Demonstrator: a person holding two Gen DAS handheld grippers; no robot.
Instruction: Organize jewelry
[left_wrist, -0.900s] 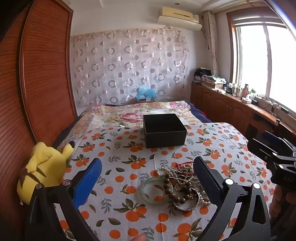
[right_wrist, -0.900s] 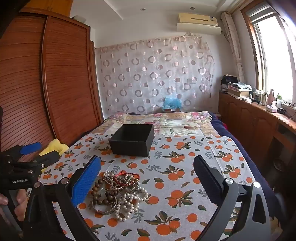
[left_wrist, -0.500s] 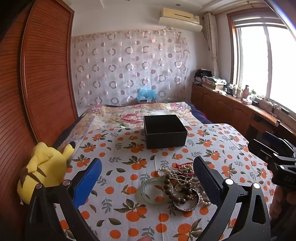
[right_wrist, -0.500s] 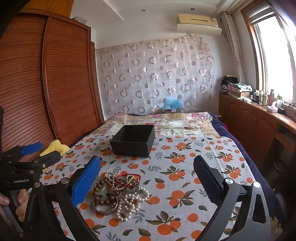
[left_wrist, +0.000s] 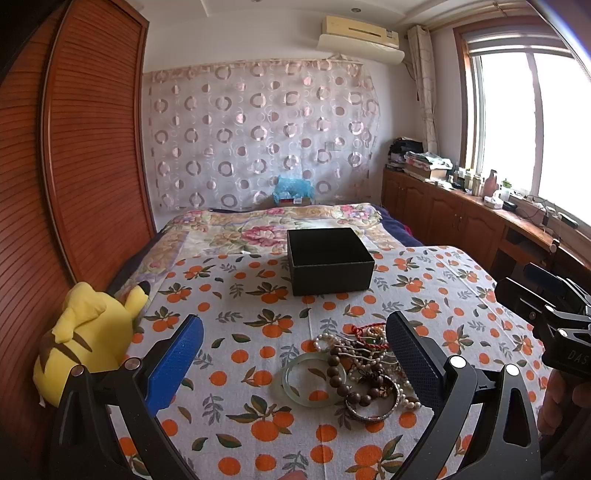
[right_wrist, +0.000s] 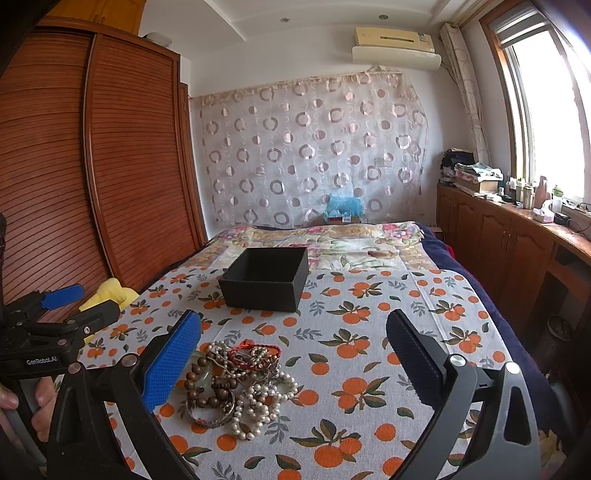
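A heap of jewelry (left_wrist: 364, 363) lies on the orange-print cloth (left_wrist: 258, 332): a pale green bangle (left_wrist: 314, 380), brown wooden beads (left_wrist: 341, 373), pearl strands, a red cord bracelet (left_wrist: 369, 332) and a patterned bangle (left_wrist: 373, 404). The heap also shows in the right wrist view (right_wrist: 236, 384). An open black box (left_wrist: 330, 260) stands beyond it, also seen in the right wrist view (right_wrist: 266, 278). My left gripper (left_wrist: 293, 363) is open, above the near side of the heap. My right gripper (right_wrist: 293, 363) is open, the heap near its left finger.
A yellow plush toy (left_wrist: 86, 338) lies at the cloth's left edge by the wooden wardrobe (left_wrist: 74, 166). A floral quilt (left_wrist: 280, 225) covers the bed's far end. Wooden cabinets (left_wrist: 461, 225) with clutter run under the window on the right.
Both views have shifted only slightly; the heap and box sit a touch lower in frame. Both grippers stay open and nothing was picked up.
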